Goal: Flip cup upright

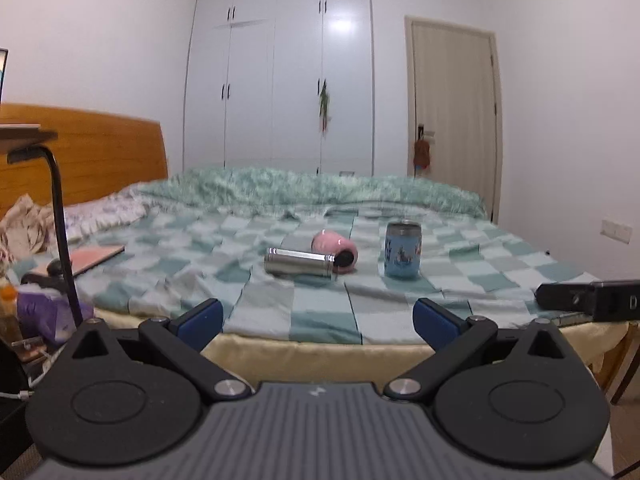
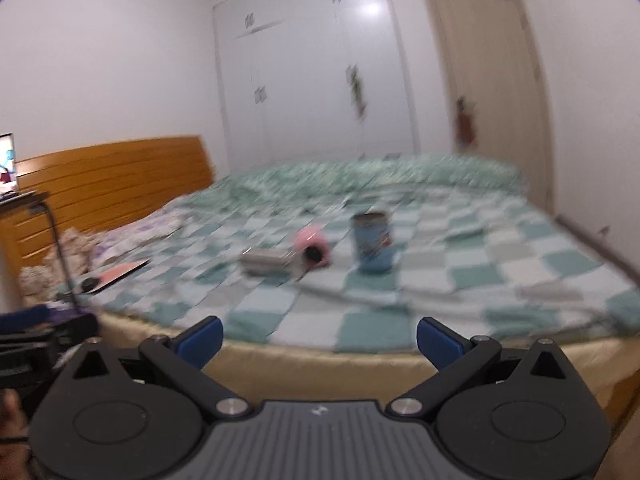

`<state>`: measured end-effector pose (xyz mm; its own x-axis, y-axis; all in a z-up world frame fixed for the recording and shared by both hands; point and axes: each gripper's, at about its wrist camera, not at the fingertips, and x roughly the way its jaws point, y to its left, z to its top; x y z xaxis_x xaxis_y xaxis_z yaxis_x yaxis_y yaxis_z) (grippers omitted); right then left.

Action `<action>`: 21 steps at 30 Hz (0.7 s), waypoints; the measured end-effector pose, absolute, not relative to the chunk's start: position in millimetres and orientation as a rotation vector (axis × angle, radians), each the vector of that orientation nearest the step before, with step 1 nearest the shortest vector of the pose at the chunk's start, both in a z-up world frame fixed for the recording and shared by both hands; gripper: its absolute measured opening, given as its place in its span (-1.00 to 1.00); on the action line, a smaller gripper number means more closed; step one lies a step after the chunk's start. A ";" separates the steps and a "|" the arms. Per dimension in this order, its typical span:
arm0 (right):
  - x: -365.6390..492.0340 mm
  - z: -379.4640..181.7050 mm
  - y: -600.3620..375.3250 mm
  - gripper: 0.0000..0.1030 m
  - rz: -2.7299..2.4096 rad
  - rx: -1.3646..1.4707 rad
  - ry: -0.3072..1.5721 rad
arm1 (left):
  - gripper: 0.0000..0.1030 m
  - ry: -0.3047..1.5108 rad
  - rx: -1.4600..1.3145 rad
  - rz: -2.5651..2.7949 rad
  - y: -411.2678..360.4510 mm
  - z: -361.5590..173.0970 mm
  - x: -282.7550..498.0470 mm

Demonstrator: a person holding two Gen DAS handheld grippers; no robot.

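Pink cup point(image 1: 334, 250) and steel cup point(image 1: 299, 263) lying sideways on bed point(image 1: 280, 312); blue cup point(image 1: 403, 250) upright. Both tools point(image 1: 318, 322) point(image 2: 320, 340) released, holding nothing. Print on blue cup unreadable.

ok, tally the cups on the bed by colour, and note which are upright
Pink cup: 1, lying on its side
Steel cup: 1, lying on its side
Blue cup: 1, upright
Total: 3 cups, 2 tipped over, 1 standing

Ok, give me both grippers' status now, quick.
Left gripper: open, holding nothing, short of the bed.
Right gripper: open, holding nothing, also short of the bed.
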<state>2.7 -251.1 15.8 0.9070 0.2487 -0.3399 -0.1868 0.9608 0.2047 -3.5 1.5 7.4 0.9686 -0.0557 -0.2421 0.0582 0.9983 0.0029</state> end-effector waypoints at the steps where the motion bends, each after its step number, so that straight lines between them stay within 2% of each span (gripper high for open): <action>1: 3.1 16.6 -248.7 1.00 0.241 0.163 0.385 | 1.00 0.234 0.006 -0.047 4.0 8.9 -4.2; 5: -4.0 26.5 -232.2 1.00 0.235 0.058 0.339 | 1.00 0.195 -0.009 -0.043 7.2 17.2 -5.9; 21: 0.7 28.4 -242.5 1.00 0.223 0.107 0.325 | 1.00 0.166 -0.032 -0.073 -0.1 12.5 -1.4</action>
